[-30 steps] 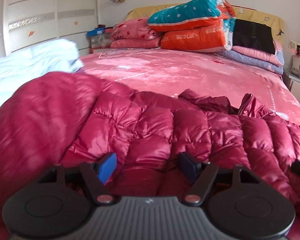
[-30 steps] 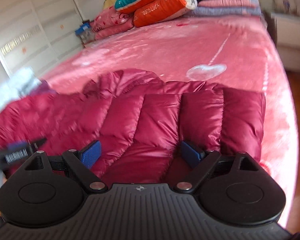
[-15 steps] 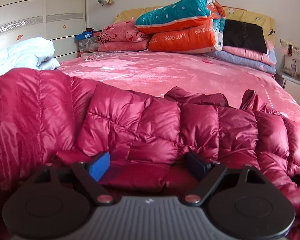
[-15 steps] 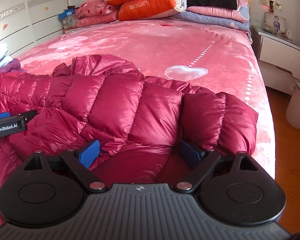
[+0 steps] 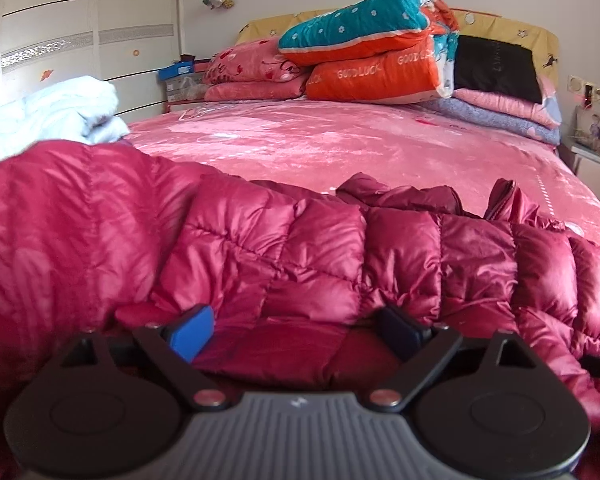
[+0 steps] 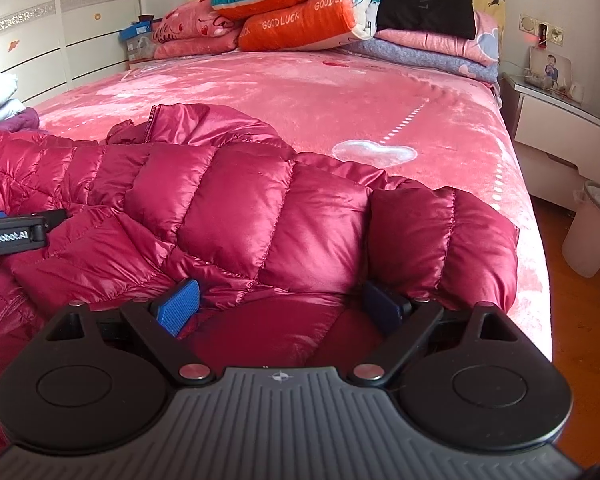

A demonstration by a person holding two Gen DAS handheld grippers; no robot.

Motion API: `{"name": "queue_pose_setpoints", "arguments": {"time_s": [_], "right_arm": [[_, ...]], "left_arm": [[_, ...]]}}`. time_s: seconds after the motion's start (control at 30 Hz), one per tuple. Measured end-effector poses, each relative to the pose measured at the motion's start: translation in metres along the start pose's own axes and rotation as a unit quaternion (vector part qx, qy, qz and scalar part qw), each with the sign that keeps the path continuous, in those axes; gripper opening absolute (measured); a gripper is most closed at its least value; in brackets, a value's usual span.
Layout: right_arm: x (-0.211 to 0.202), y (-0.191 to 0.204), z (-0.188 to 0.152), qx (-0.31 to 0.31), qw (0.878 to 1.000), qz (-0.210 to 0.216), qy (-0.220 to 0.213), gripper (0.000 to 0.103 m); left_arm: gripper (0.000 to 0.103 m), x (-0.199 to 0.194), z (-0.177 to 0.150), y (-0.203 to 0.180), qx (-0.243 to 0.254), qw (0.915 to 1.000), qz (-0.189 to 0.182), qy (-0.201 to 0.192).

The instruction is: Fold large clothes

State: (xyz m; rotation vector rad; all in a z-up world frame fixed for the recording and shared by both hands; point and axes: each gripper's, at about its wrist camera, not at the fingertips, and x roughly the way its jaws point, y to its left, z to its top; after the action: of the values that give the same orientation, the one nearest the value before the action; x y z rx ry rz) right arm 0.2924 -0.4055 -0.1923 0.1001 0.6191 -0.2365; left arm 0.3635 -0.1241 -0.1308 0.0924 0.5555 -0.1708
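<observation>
My left claw [image 5: 296,330] and right claw [image 6: 278,306] each stood wide open with the hem of the glossy crimson quilted down jacket [image 6: 240,216] bulging between their pads, gripping nothing, while it lay puffy and rumpled across the foot of the pink bed [image 6: 300,92].

We are seeing a puffer jacket [image 6: 240,216] gleaming in glossy quilted cloth. The bed [image 6: 308,96] is showing plush, velvety cloth, and we are noting matt black plastic on the right gripper [image 6: 278,306].
</observation>
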Motion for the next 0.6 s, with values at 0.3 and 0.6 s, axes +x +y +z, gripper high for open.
{"name": "queue_pose_setpoints", "arguments": {"time_s": [0.3, 0.6], "right_arm": [[-0.005, -0.007, 0.002, 0.017, 1.000, 0.014, -0.001, 0.103], [-0.044, -0.012, 0.002, 0.036, 0.998, 0.046, -0.013, 0.103]], "left_arm": [[0.091, -0.109, 0.000, 0.007, 0.002, 0.9990, 0.002, -0.045], [0.091, -0.212, -0.028, 0.078, -0.048, 0.9960, 0.071, -0.026]]}}
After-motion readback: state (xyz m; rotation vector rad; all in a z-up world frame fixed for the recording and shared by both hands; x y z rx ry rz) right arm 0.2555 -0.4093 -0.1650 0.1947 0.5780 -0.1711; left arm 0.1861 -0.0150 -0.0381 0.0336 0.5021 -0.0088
